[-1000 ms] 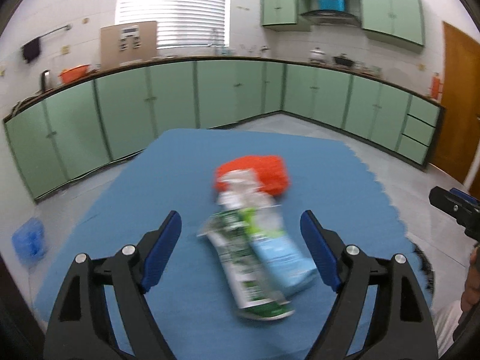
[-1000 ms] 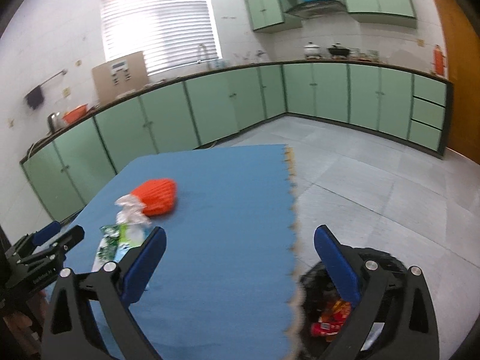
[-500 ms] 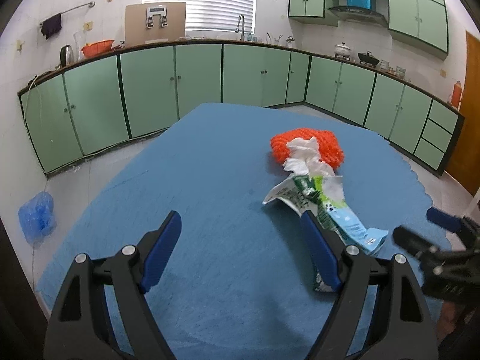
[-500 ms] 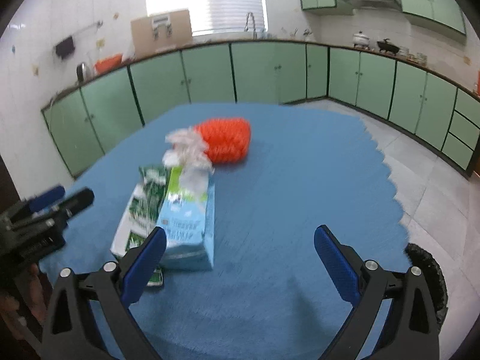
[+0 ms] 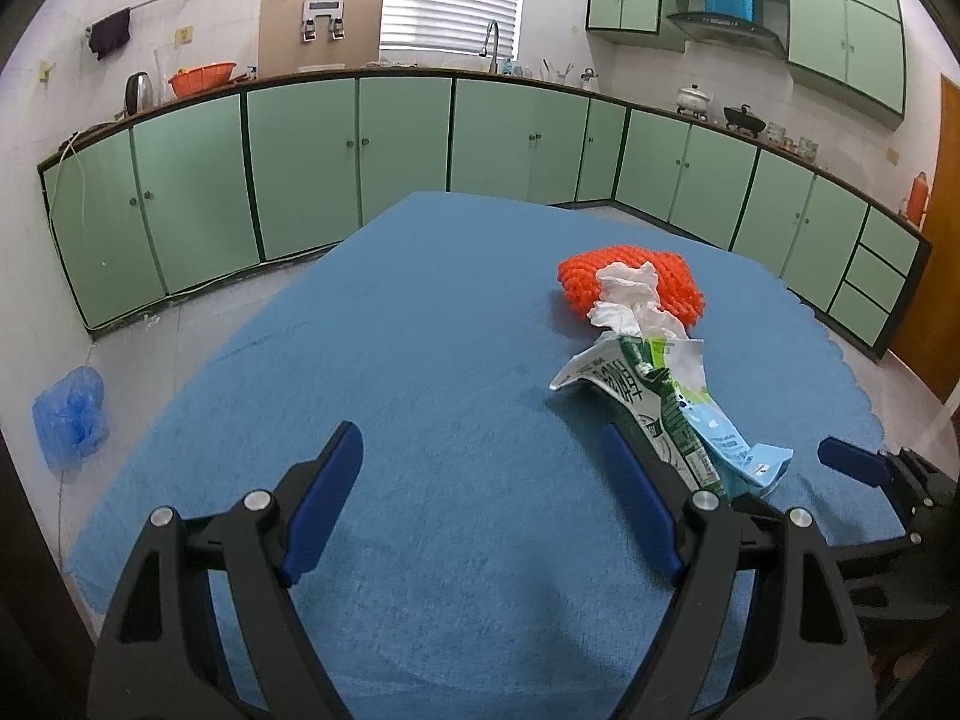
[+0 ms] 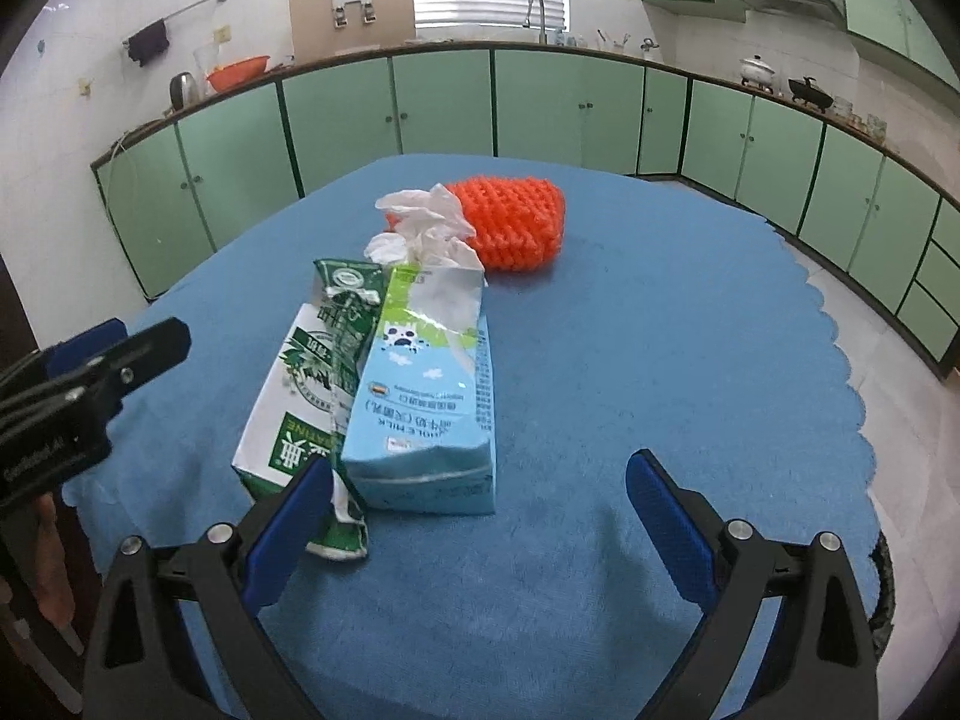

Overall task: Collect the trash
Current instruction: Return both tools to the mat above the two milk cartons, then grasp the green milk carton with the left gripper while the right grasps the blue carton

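Observation:
A pile of trash lies on the blue table mat point(image 6: 630, 330): a light blue milk carton point(image 6: 426, 408), a green and white carton point(image 6: 300, 396) beside it, a crumpled white tissue point(image 6: 426, 222) and an orange foam net point(image 6: 510, 222) behind. The pile also shows in the left wrist view, with the cartons point(image 5: 666, 402), the tissue point(image 5: 630, 300) and the net point(image 5: 678, 276). My right gripper point(image 6: 474, 501) is open and empty just in front of the blue carton. My left gripper point(image 5: 480, 480) is open and empty, left of the pile.
A black trash bin's rim point(image 6: 885, 576) shows past the mat's right edge. A blue plastic bag point(image 5: 69, 414) lies on the floor to the left. Green cabinets point(image 5: 360, 162) line the far walls. The mat's scalloped edge point(image 6: 840, 360) runs along the right.
My right gripper swung left from the bin to face the trash pile and came close to the blue carton. My left gripper shifted left, so the pile now sits to its right.

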The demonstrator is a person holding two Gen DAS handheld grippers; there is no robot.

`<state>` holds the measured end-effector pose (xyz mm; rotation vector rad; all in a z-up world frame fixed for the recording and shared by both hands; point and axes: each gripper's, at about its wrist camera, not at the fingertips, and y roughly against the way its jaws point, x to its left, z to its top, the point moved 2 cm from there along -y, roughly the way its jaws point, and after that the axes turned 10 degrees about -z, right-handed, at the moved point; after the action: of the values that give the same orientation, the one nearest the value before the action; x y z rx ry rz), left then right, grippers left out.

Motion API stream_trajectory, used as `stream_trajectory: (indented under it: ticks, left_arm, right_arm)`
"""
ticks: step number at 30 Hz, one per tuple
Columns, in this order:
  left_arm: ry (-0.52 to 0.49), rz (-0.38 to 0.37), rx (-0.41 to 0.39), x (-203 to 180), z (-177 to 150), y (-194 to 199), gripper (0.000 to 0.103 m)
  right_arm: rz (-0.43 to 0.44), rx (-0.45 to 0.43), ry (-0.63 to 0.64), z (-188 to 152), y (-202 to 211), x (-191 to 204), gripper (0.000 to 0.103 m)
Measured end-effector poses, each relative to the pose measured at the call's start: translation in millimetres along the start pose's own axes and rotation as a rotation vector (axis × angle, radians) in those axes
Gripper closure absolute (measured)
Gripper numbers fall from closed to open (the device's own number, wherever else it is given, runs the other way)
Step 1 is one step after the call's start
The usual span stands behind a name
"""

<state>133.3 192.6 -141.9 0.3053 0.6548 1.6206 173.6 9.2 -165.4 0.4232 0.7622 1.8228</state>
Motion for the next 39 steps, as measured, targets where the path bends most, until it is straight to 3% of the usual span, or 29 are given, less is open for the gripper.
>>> stream_trajectory:
  ticks: [5, 13, 19, 21, 23, 29, 35, 39]
  left_arm:
    - [0.001, -0.003, 0.000, -2.0, 1.1, -1.9, 0.024]
    - [-0.006, -0.014, 0.001, -8.1, 0.3, -1.9, 0.024]
    - [-0.004, -0.001, -0.002, -4.3, 2.1, -1.9, 0.024]
    - [-0.002, 0.002, 0.001, -4.6, 1.6, -3.3, 0.024]
    - [-0.002, 0.000, 0.003, -4.4, 1.8, -3.8, 0.024]
    - [-0.009, -0.027, 0.016, -17.1, -2.6, -6.0, 0.024]
    - [-0.017, -0.101, 0.056, -51.6, -10.0, -17.8, 0.024]
    - [-0.034, -0.103, 0.088, -75.5, -16.8, -32.8, 0.023]
  right_arm:
    - [-0.052, 0.011, -0.035, 3.0, 3.0, -21.8, 0.009]
    - [-0.003, -0.002, -0.032, 14.0, -2.4, -18.5, 0.010]
    - [0.057, 0.059, -0.044, 16.2, -24.2, -13.1, 0.031]
    - [0.057, 0.070, -0.043, 12.5, -28.2, -13.9, 0.051]
    - [0.077, 0.062, -0.054, 11.1, -24.9, -17.3, 0.056]
    - [0.028, 0.039, -0.103, 7.2, -8.5, -46.8, 0.057]
    - [-0.038, 0.034, -0.148, 1.5, 8.8, -87.6, 0.057]
    - [-0.065, 0.037, -0.170, -4.2, 14.8, -108.4, 0.057]
